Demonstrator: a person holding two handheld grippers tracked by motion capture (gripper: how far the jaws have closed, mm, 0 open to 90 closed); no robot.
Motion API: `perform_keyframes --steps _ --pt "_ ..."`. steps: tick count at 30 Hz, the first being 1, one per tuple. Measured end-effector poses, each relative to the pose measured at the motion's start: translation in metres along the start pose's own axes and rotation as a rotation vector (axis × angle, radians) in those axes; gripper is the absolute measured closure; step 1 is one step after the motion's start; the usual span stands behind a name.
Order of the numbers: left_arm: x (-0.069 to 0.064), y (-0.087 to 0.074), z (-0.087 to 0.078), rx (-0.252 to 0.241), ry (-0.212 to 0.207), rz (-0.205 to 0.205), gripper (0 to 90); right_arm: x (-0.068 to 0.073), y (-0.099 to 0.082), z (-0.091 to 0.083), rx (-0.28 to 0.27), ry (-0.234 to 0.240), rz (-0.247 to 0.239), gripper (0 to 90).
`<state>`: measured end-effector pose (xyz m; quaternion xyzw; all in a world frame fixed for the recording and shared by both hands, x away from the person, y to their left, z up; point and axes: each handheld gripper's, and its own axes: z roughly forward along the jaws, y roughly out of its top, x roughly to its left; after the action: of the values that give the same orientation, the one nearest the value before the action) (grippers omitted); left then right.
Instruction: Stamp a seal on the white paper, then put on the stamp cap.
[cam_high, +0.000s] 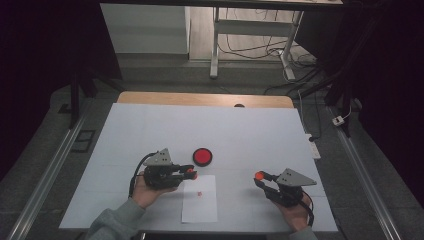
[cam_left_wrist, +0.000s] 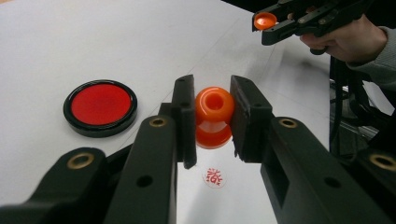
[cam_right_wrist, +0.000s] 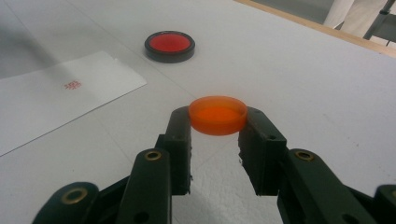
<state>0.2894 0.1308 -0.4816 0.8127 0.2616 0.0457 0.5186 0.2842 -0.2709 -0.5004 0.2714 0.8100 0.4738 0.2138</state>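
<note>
Left hand-held gripper clamps the orange stamp at frame centre, above the paper sheet. Right hand-held gripper pinches the orange cap mid-frame. Red ink pad sits on the counter, centre.

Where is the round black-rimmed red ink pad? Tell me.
In the high view the round black-rimmed red ink pad lies on the white table, just beyond the white paper sheet and beside the left gripper.
</note>
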Motion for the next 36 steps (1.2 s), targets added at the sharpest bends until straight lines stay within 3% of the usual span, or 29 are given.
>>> perform_keyframes --steps 13,24,36 --pt "0.000 0.000 0.001 0.006 0.005 0.004 72.7 0.002 0.002 0.004 -0.001 0.006 -0.003 64.6" --pt "0.000 0.000 0.002 0.010 0.004 0.008 72.6 0.011 0.006 0.017 0.006 0.051 -0.007 64.6" --pt "0.000 0.000 0.003 0.012 0.007 0.011 72.6 0.027 0.011 0.034 0.023 0.095 -0.043 64.6"
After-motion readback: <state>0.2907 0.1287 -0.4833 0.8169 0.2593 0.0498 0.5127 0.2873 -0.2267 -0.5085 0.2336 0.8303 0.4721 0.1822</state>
